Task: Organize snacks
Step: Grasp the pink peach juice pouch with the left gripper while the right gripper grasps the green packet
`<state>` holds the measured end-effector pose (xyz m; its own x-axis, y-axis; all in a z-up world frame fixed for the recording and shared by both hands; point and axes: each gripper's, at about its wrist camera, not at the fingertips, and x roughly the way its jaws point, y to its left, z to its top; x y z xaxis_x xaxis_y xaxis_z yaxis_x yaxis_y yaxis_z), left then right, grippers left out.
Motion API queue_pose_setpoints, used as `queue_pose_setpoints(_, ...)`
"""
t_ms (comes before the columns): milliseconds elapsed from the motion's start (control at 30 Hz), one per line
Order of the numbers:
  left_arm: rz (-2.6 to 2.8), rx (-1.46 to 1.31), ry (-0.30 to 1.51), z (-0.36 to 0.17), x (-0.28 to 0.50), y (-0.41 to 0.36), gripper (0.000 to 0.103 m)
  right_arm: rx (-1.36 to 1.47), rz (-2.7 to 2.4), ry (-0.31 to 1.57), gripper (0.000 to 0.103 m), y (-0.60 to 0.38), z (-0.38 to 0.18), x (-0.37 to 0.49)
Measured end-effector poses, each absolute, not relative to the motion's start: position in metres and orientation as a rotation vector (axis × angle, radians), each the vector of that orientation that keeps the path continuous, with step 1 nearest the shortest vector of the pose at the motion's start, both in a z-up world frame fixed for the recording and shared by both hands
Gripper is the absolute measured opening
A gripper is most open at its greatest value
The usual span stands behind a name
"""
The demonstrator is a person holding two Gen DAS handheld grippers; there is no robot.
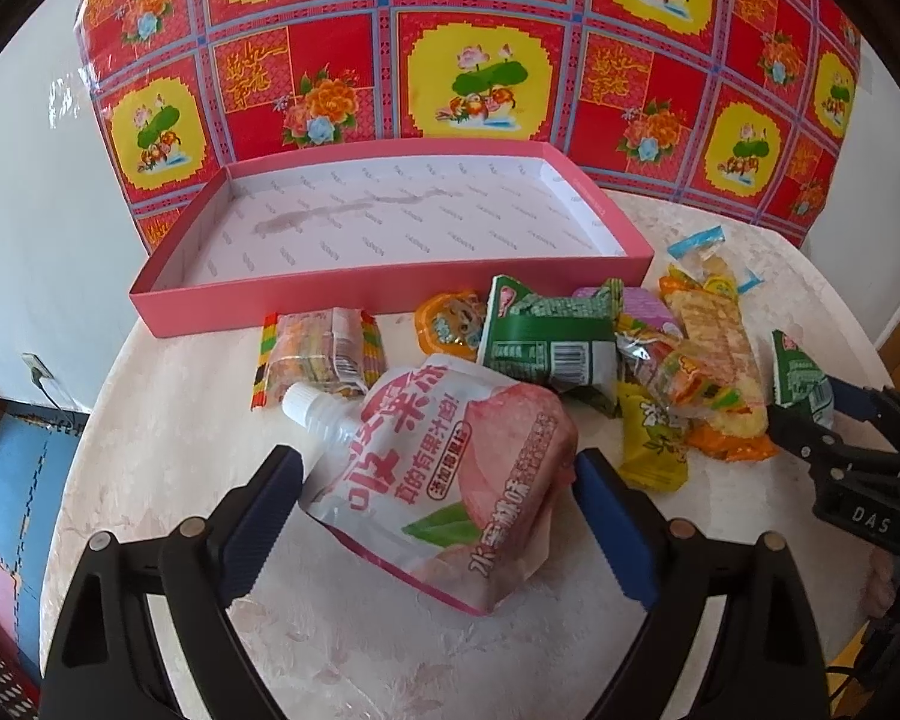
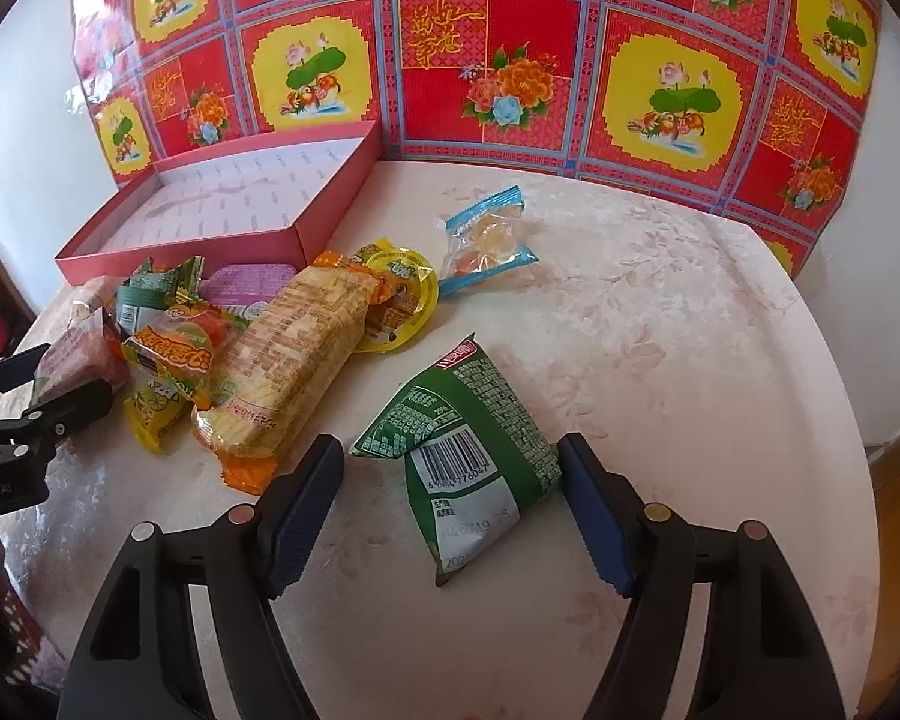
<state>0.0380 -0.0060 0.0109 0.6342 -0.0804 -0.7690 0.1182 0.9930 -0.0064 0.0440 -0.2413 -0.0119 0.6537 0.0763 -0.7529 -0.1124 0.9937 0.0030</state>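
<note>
Now | L gripper wide, straddling peach pouch | R gripper wide, straddling green pack

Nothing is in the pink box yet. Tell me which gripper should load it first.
Left, probably. The left gripper already straddles the peach jelly pouch, directly before the pink box; the right gripper straddles a green packet farther away.

red floral patterned cloth on wall, pale floral tablecloth, blue floor mat

Both grippers — left gripper, right gripper — wide apart
</note>
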Motion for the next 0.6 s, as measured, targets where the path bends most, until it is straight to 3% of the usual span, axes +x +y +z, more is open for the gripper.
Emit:
queue_pose_setpoints(300, -0.118, 0.07, 0.861, 0.011, 0.033, -0.007, 0.093, -0.036, 0.094, 0.845, 0.065, -0.244, -0.011, 0.041)
queue_pose_setpoints(400, -0.132, 0.072, 0.828, 0.018, 0.028, -0.008, 0.078, -0.031, 0.1, 0.843, 0.061, -0.244, -0.011, 0.039)
queue_pose_setpoints(600, -0.127, 0.055, 0.832, 0.021, 0.023, -0.005, 0.078, -0.01, 0.111, 0.842, 0.049, -0.245, -0.008, 0.034)
